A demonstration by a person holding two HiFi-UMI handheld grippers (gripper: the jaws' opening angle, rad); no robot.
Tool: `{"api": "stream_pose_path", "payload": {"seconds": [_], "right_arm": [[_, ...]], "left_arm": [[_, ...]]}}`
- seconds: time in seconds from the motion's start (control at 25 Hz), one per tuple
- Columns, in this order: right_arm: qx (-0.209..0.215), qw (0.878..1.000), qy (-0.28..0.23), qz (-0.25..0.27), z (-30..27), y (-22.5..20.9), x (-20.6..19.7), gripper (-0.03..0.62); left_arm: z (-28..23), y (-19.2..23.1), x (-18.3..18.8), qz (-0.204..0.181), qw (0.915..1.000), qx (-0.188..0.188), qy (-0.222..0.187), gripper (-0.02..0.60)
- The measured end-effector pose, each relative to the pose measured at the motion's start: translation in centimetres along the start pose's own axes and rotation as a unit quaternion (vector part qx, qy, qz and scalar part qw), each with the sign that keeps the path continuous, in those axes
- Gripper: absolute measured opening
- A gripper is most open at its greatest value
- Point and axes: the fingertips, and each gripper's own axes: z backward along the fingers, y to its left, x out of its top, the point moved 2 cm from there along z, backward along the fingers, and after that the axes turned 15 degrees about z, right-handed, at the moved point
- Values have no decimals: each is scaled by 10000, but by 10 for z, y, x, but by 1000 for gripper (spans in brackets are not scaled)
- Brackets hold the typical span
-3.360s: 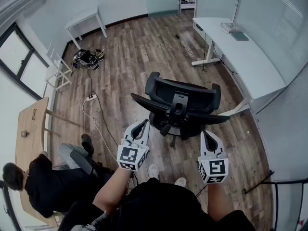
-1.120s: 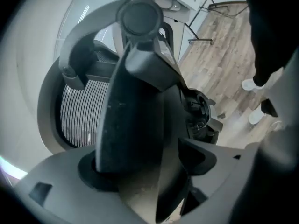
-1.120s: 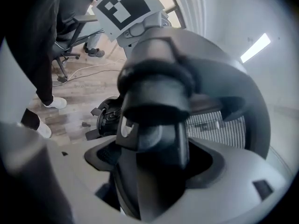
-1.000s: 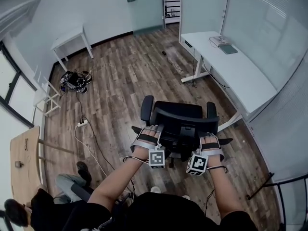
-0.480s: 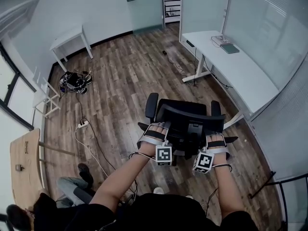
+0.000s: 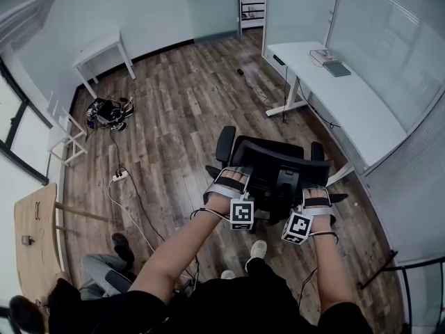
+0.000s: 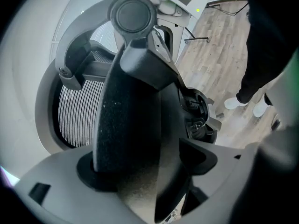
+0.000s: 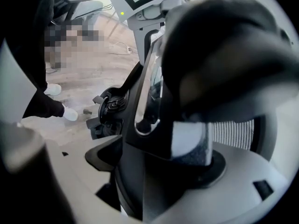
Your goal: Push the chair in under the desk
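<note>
A black office chair (image 6: 274, 165) stands on the wood floor, its back turned to me. The white desk (image 6: 348, 99) runs along the glass wall at the right, a short gap beyond the chair. My left gripper (image 6: 233, 178) clasps the left top edge of the backrest, and my right gripper (image 6: 317, 195) clasps the right top edge. In the left gripper view the black backrest frame (image 7: 135, 101) fills the space between the jaws, with mesh behind it. The right gripper view has the same frame (image 8: 154, 125) pressed between its jaws.
A seated person (image 6: 83, 291) and a wooden table (image 6: 31, 228) are at the lower left. A power strip with cables (image 6: 118, 177) lies on the floor left of the chair. A small white table (image 6: 104, 47) and a cable heap (image 6: 108, 110) are farther back.
Both grippers went from hanging free behind the chair to gripping its backrest. Over the last second chair and grippers shifted right, toward the desk, and one foot stepped forward.
</note>
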Motion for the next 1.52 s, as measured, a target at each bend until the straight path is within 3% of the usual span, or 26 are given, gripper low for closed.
{"api": "stream_pose_path", "payload": {"seconds": [0.36,0.48,0.64,0.8,0.92,1.04,1.32,1.52], "right_arm": [[-85,10000,3,20,-24,-15,-18,406],[-133,9999,-53,-75,-27,-21,-15,407],[-256,9996,-50,-59,-31,-30,-19,407],[6,9980,-356,-524,-37,-36,-19,402],[-38,9981,-328,-523,-50,-43,-30,388],[-105,9977,-359,-570,-63,-49,-37,385],[-81,9998,-48,-174,-97,-56,-70,333],[-102,9997,147,-157,-117,-67,-81,336]], "left_arm": [[-27,16,9,30,10000,46,-3,400],[-31,21,12,225,9995,113,-180,400],[-40,27,10,62,9997,192,-166,400],[-53,31,16,121,9998,-8,-130,400],[-70,45,22,-8,9996,210,-182,400],[-85,51,25,-26,9997,188,-136,400],[-117,67,36,42,9997,157,-169,400],[-139,82,35,-95,9998,-18,-187,400]]}}
